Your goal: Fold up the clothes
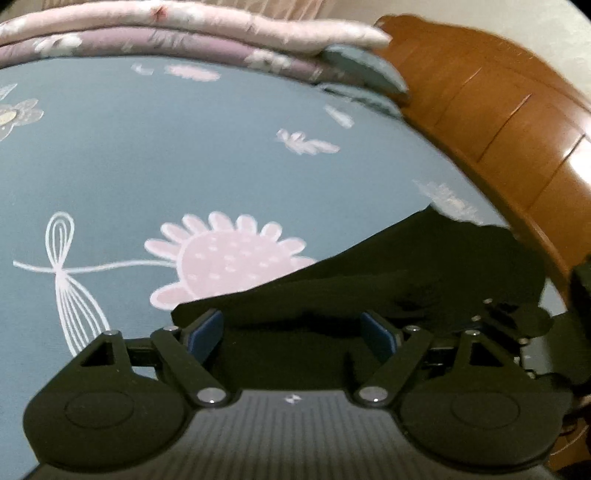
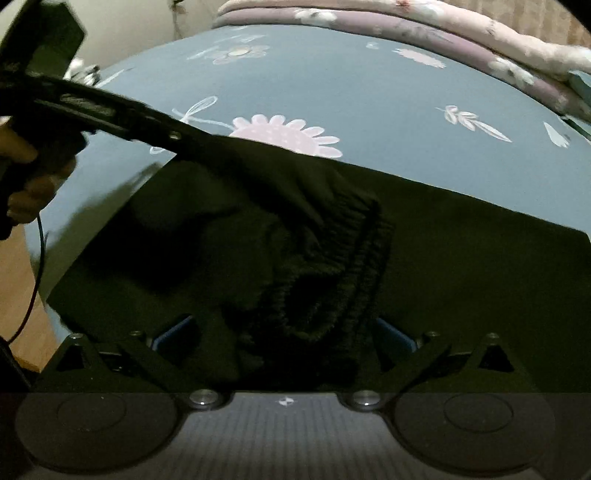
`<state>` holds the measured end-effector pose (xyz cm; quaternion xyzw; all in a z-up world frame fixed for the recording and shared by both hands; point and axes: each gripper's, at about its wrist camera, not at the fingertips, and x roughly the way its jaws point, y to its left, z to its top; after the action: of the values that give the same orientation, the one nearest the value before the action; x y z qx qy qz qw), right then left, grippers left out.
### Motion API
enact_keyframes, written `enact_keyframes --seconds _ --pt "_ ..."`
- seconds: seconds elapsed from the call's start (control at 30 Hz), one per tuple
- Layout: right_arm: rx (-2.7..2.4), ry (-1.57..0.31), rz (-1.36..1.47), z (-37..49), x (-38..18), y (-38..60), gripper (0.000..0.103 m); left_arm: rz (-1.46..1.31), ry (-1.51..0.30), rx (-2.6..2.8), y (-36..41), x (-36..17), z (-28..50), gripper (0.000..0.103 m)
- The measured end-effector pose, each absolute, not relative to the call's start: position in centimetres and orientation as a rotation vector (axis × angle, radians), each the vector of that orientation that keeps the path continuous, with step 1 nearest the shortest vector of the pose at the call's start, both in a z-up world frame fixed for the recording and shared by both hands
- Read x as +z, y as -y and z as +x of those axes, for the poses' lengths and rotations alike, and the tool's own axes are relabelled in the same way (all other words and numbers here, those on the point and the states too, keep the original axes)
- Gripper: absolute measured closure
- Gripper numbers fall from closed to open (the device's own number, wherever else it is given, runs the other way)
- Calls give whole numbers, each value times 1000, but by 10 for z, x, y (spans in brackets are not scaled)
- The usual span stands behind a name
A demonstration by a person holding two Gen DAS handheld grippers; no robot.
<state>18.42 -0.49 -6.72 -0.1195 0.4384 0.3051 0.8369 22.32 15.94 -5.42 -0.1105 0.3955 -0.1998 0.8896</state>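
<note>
A black garment lies on the bed sheet, a blue-grey sheet printed with pink flowers. The left wrist view shows only its edge, running across the lower right, with the left gripper hovering over that edge, its blue pads spread wide and nothing pinched between them. That view alone shows the wooden headboard curving down the right side, and the right gripper's black body at the far right edge. The right wrist view shows far more of the garment: a wide flat spread with a bunched, ribbed elastic band folded over its middle. The right gripper has its pads spread wide, with the bunched cloth lying between them but not clamped. Only here does a hand appear, holding the left gripper at the upper left. Folded pink and purple quilts lie along the bed's far side in both views
</note>
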Motion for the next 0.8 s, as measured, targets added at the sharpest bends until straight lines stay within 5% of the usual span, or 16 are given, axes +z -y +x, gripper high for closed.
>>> enact_keyframes --seconds 0.6,0.8 --pt "531 -1011 -256 181 -49 4 0 -254 -775 -423 -179 -44 223 14" --pt "578 -826 -137 184 8 3 0 -212 -750 -359 -191 -31 206 14"
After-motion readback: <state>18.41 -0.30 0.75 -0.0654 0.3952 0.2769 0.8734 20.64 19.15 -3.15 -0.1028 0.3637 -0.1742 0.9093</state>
